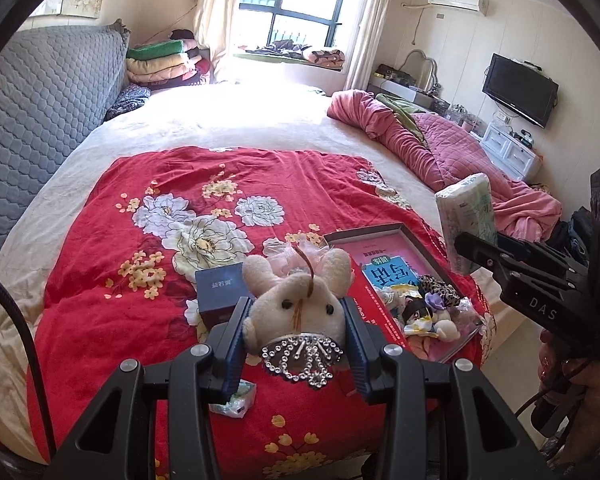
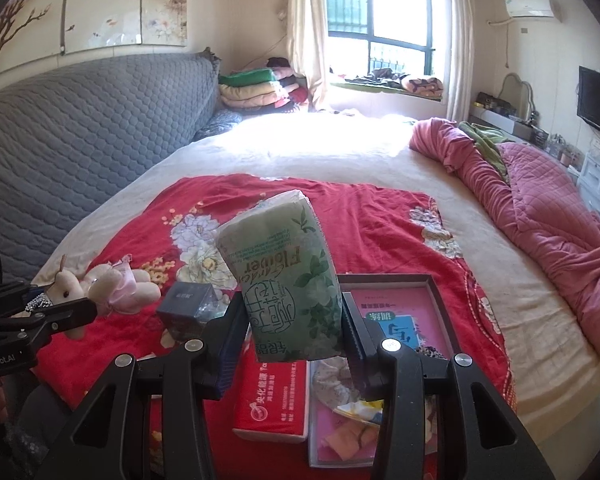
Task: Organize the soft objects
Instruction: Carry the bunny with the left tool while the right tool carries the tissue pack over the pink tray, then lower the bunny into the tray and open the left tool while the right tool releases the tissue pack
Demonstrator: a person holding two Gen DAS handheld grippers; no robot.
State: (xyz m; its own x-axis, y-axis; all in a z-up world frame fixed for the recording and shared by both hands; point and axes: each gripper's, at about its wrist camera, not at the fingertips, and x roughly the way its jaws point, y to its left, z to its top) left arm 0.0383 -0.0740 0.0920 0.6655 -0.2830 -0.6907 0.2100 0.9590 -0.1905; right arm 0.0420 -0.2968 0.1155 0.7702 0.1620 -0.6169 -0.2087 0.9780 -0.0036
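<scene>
Red floral quilt (image 2: 380, 216), "Flower" tissue pack (image 2: 288, 276)

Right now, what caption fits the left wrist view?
Left tongs grip a plush bunny above the red floral quilt.

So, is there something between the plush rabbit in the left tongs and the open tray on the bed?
Nothing visible blocks it. The plush rabbit is held in the left tongs above the red quilt; the tray lies just beside it, with open air between.
</scene>
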